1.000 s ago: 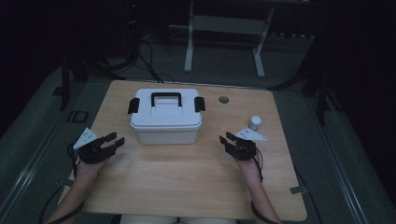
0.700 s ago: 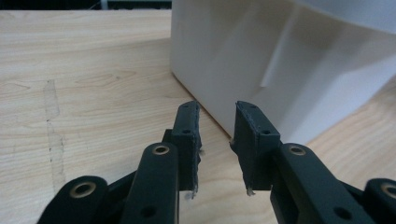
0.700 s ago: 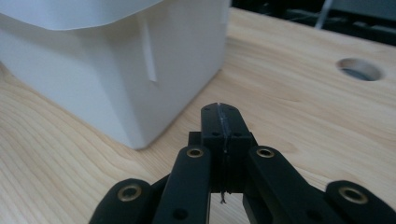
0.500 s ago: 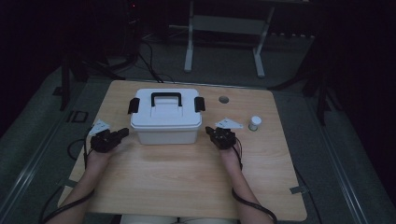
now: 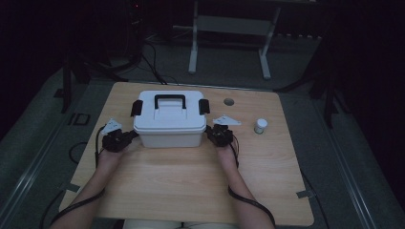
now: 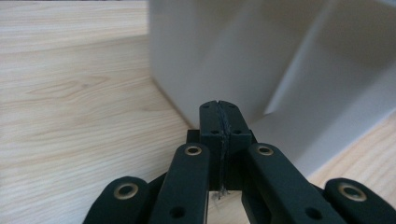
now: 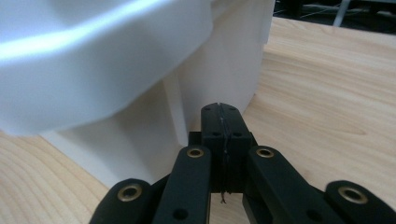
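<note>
A white plastic box (image 5: 167, 124) with a black handle and two black side latches stands on the wooden table (image 5: 191, 176). My left gripper (image 5: 130, 137) is at the box's left front corner, jaws shut and empty, tips right by the white wall (image 6: 224, 60). My right gripper (image 5: 210, 134) is at the box's right front corner, likewise shut with nothing in it; the box wall (image 7: 154, 112) and its overhanging lid rim loom just ahead of its tips (image 7: 219, 109). Whether either gripper (image 6: 218, 106) touches the box I cannot tell.
A small white jar (image 5: 261, 126) stands on the table right of the right gripper. A round hole (image 5: 229, 101) lies in the tabletop behind the box. Cables trail from both grippers off the table's edges. A metal stand (image 5: 229, 43) is on the dark floor beyond.
Both grippers have moved inward from the table's sides to the box's two front corners. The box and jar have stayed put.
</note>
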A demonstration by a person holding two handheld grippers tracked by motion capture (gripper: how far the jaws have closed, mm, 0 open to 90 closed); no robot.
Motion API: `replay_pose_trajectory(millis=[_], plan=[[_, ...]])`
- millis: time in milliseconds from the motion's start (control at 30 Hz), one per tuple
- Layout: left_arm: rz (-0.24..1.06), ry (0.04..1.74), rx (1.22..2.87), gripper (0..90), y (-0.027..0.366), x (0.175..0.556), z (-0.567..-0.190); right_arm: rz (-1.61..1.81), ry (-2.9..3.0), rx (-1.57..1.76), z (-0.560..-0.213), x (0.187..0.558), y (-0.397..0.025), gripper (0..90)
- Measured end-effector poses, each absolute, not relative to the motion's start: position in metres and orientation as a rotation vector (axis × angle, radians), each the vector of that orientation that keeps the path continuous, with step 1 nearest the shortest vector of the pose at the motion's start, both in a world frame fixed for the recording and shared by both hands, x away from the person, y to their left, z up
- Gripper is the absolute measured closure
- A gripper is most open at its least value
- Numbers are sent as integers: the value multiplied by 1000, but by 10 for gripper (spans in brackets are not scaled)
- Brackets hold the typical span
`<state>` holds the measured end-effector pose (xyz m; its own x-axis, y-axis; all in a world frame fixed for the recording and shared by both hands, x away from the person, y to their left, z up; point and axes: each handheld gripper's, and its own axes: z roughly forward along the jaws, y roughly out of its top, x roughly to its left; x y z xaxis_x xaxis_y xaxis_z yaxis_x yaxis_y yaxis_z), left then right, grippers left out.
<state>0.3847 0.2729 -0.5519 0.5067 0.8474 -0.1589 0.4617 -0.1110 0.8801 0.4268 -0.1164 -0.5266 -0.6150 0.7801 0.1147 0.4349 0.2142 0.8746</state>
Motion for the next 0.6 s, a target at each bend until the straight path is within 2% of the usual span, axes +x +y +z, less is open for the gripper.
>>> replay_pose_trajectory(millis=[600], plan=[[427, 1095, 1756, 892, 263, 378, -551, 1332, 2163, 1138, -527, 415, -122, 900]])
